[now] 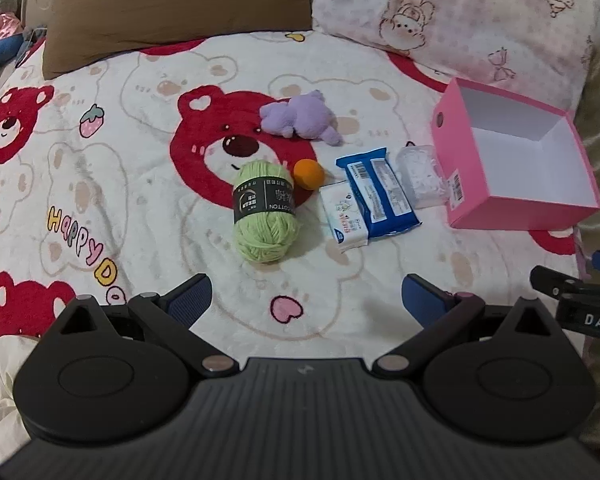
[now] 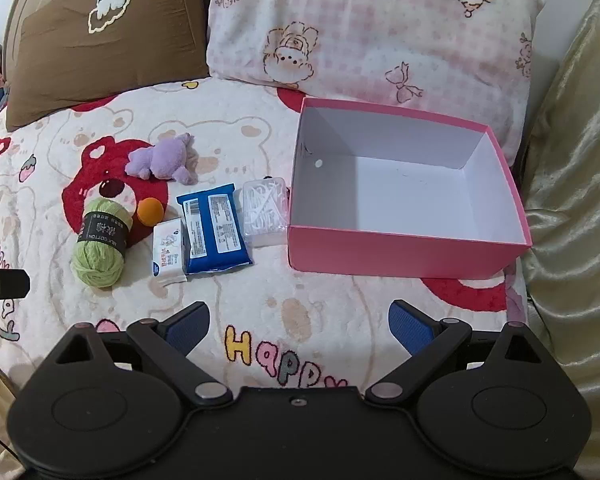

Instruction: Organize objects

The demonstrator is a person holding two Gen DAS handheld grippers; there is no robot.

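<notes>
You are holding both left tongs (image 1: 306, 294) and right tongs (image 2: 298, 322) spread apart, gripping nothing, above the bed (image 2: 320, 304); yarn (image 2: 100, 246), wipes (image 2: 214, 228) are lying left of the pink box (image 2: 404, 254).

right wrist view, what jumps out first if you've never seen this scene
The open pink box sits empty at the right of the bear-print blanket. Left of it lies a cluster: a clear plastic case against the box, a blue packet, a green yarn skein and a purple plush toy.
</notes>
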